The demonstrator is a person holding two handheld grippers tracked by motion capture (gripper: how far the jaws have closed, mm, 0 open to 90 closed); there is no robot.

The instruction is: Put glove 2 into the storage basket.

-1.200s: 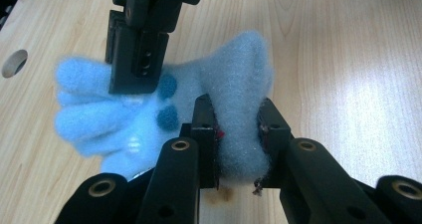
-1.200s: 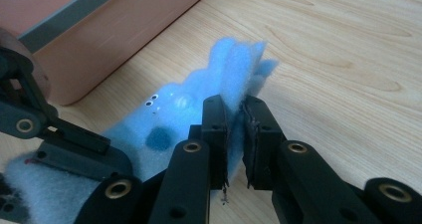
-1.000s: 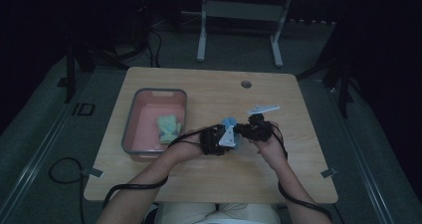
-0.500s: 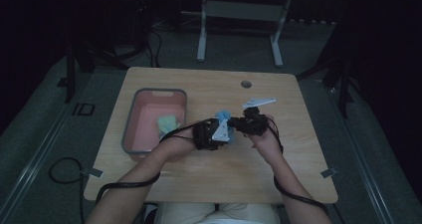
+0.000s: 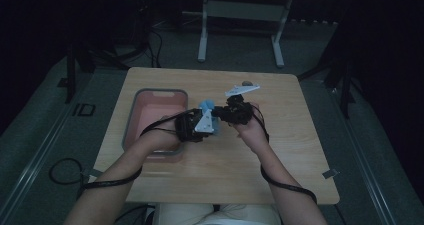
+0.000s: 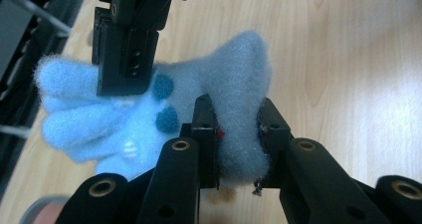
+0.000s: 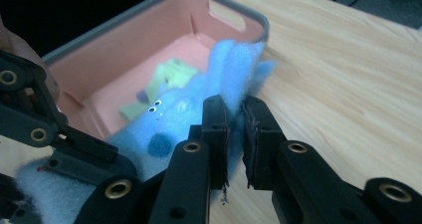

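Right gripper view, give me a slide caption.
Both grippers pinch a fuzzy blue sock beside the pink bin.

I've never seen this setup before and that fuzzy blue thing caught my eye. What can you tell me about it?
The blue sock looks like fluffy fleece, light blue with darker blue dots and a small cartoon face. The left tool and the right tool each pinch it, holding it stretched above the wooden table, beside the pink bin.

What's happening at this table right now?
A person holds a fuzzy blue sock with both grippers. The left gripper and the right gripper are each shut on it, lifted off the wooden table beside a pink bin. A green sock lies in the bin.
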